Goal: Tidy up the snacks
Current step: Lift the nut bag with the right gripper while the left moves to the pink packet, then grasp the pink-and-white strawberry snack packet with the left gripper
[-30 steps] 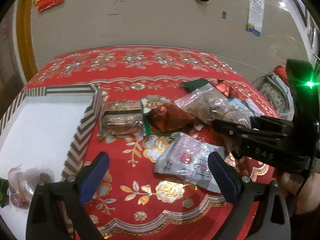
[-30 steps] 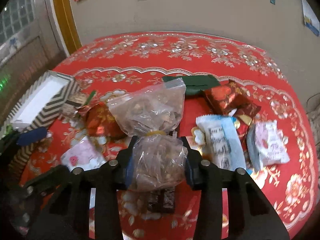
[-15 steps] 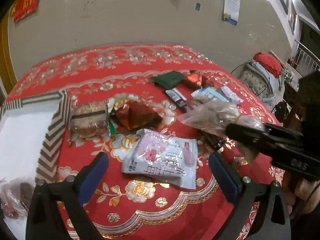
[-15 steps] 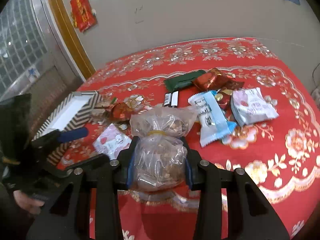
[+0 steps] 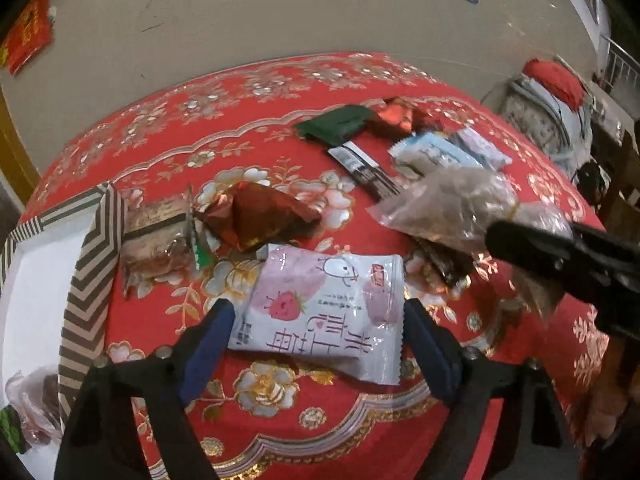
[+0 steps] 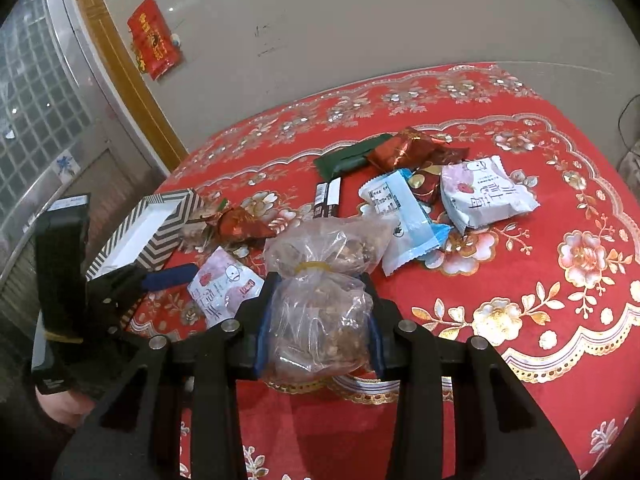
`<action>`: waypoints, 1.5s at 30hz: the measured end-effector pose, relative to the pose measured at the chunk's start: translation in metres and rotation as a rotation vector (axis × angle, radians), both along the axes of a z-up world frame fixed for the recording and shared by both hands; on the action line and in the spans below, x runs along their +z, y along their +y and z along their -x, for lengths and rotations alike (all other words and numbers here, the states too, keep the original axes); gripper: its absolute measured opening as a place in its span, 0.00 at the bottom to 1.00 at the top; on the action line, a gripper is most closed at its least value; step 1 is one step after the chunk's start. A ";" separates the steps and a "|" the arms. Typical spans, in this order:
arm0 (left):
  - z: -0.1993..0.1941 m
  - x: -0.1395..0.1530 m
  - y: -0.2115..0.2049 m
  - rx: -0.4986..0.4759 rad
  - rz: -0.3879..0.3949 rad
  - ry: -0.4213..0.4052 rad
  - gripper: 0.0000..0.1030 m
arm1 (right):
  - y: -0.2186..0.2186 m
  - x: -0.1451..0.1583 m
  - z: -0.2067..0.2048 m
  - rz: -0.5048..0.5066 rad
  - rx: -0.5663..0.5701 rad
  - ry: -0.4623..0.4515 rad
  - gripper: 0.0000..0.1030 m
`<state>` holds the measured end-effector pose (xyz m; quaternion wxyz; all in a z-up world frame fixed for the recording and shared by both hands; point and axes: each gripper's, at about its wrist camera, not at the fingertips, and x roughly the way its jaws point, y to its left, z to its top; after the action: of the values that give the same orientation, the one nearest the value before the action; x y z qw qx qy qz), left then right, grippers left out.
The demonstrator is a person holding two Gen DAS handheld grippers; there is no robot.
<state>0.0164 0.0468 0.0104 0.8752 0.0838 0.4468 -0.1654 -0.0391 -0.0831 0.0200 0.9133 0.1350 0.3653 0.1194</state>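
A pink-and-white strawberry snack packet point(image 5: 320, 312) lies flat on the red tablecloth. My left gripper point(image 5: 319, 308) straddles it and its jaws are closing, the blue pads point(image 5: 212, 332) right at the packet's side edges, which are not crumpled. My right gripper point(image 6: 319, 280) is shut on a clear bag of brown snacks point(image 6: 320, 320) tied with a yellow band, held above the table's near edge. That bag point(image 5: 460, 204) also shows at the right of the left wrist view. The strawberry packet point(image 6: 226, 288) shows at the left of the right wrist view.
A chevron-striped box point(image 5: 92, 272) with a white inside stands at the left, a wrapped sweet in its near corner. Beside it lie a brown bar point(image 5: 156, 236) and a red foil packet point(image 5: 260, 216). Farther back are a green packet point(image 5: 336, 124), dark bars point(image 6: 328, 198), a blue-white packet point(image 6: 400, 212) and another strawberry packet point(image 6: 484, 196).
My left gripper came in over the strawberry packet and its jaws narrowed around it. My right gripper carried the clear bag up and back from the pile toward the near table edge.
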 end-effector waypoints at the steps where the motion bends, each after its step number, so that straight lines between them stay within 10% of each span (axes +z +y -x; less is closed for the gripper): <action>1: 0.000 0.000 -0.001 0.000 0.000 0.000 0.81 | 0.000 0.000 0.000 -0.002 -0.001 0.000 0.36; 7: 0.006 0.005 0.000 0.018 0.009 -0.002 0.57 | -0.001 0.000 0.000 -0.005 -0.002 0.001 0.36; 21: 0.012 0.037 0.013 0.056 0.133 -0.142 0.56 | 0.002 0.005 0.003 -0.010 0.011 -0.036 0.36; 45: 0.006 0.020 0.030 0.117 0.138 -0.097 0.56 | 0.004 0.009 0.007 -0.006 0.014 -0.074 0.36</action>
<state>0.0099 0.0764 0.0300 0.9078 0.0051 0.3954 -0.1399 -0.0457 -0.0788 0.0294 0.9249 0.1307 0.3317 0.1318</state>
